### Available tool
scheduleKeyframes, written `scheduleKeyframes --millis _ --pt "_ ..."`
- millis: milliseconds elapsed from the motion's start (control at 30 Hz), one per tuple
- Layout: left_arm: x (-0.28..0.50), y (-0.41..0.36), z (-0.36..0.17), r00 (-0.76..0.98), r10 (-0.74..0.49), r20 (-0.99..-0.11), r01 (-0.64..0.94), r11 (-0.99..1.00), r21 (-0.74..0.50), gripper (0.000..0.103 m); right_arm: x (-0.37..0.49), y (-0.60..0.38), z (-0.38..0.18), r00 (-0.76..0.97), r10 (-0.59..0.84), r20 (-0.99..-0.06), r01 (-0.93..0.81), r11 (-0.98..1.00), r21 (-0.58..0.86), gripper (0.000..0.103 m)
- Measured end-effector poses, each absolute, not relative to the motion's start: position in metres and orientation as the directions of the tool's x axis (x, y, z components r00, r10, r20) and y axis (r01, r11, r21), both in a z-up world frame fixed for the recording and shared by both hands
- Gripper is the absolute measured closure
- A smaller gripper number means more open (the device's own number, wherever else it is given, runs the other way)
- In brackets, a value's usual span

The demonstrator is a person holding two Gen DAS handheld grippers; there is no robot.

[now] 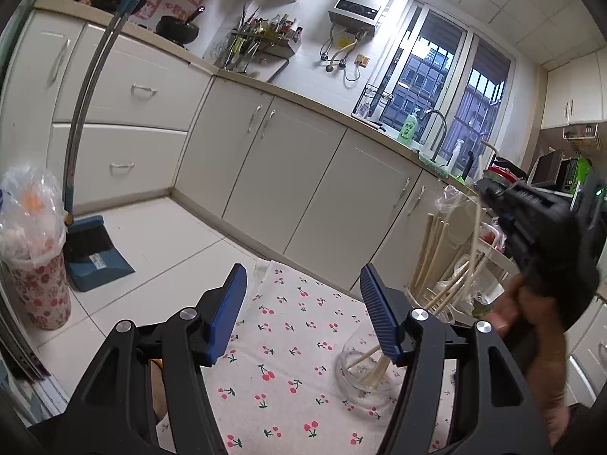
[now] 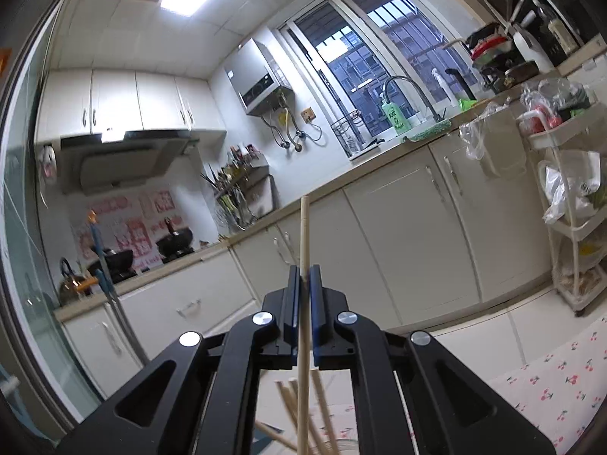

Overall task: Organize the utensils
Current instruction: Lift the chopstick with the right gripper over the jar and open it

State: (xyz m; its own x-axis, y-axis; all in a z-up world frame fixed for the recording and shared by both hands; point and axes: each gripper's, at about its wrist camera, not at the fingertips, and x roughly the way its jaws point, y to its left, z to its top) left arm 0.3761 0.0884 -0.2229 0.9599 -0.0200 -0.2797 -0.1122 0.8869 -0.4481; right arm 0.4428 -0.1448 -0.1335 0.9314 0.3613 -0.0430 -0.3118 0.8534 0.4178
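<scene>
Hovering over the cherry-print cloth, left gripper has its blue pads spread wide with nothing between them. Just right of it on the cloth stands a clear glass jar with a bunch of chopsticks leaning out toward the far right. Right gripper shows at the right edge, a hand on its grip, pinching one pale chopstick above the jar. Far left on the floor: a bin with a plastic liner, and a broom and dustpan beside it. White cabinets run behind.

Right wrist view: right gripper is clamped tight on the single chopstick, which stands nearly upright through the pads. More chopsticks fan out below it, blurred. Cloth sits near right. A white trolley stands far right; the sink faucet is on the far counter.
</scene>
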Motion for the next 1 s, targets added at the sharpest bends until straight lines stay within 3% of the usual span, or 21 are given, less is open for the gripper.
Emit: scheduleKeyframes --millis 367,833,900,1000 --pt "0.38 0.09 -0.224 0.957 -0.028 -0.289 -0.114 0.878 -0.465 0.042 0.452 -0.127 -0.156 0.924 0.359 -0.131 -0.299 0.892 0.338 0.097" --pt "0.384 0.089 -0.227 0.952 -0.024 -0.304 -0.128 0.873 -0.47 0.04 0.428 -0.12 -0.157 0.93 0.343 -0.133 -0.31 0.925 0.219 0.096" --pt "0.385 0.089 -0.227 0.951 -0.024 -0.307 -0.13 0.872 -0.471 0.04 0.425 -0.123 -0.157 0.931 0.338 -0.139 -0.303 0.926 0.225 0.079" --pt "0.386 0.088 -0.228 0.951 -0.019 -0.309 -0.135 0.872 -0.47 0.04 0.413 -0.128 -0.154 0.932 0.336 -0.133 -0.303 0.927 0.221 0.076"
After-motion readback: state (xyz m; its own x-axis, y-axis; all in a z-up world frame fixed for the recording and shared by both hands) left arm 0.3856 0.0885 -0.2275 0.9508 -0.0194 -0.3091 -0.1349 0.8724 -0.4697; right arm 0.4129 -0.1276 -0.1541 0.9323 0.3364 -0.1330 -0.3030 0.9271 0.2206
